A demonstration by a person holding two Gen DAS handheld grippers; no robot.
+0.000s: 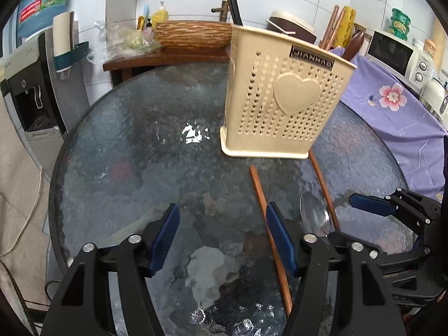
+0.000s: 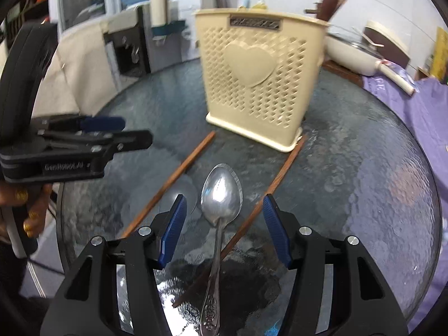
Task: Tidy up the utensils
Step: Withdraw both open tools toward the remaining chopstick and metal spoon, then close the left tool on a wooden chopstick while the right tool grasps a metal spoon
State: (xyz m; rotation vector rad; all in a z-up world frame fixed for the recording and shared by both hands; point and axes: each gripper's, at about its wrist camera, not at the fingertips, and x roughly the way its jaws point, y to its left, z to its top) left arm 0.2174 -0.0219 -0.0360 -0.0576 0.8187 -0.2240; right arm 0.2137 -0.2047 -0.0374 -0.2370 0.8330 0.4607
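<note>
A cream perforated utensil holder [image 1: 282, 95] with a heart stands on the round glass table [image 1: 134, 162]; it also shows in the right wrist view [image 2: 257, 72]. Two brown chopsticks [image 2: 179, 173] [image 2: 277, 179] lie in front of it, with a metal spoon [image 2: 221, 196] between them. The chopsticks [image 1: 266, 218] and the spoon [image 1: 313, 215] also show in the left wrist view. My right gripper [image 2: 224, 224] is open, low over the spoon, its jaws either side of the handle. My left gripper [image 1: 221, 235] is open and empty, just left of one chopstick.
A wooden side table [image 1: 168, 56] with a log-shaped box stands behind the glass table. A water dispenser [image 1: 30, 84] is at the left. A purple flowered cloth [image 1: 392, 106] with a microwave [image 1: 397, 53] is at the right. A cream pan [image 2: 361, 53] lies beyond the holder.
</note>
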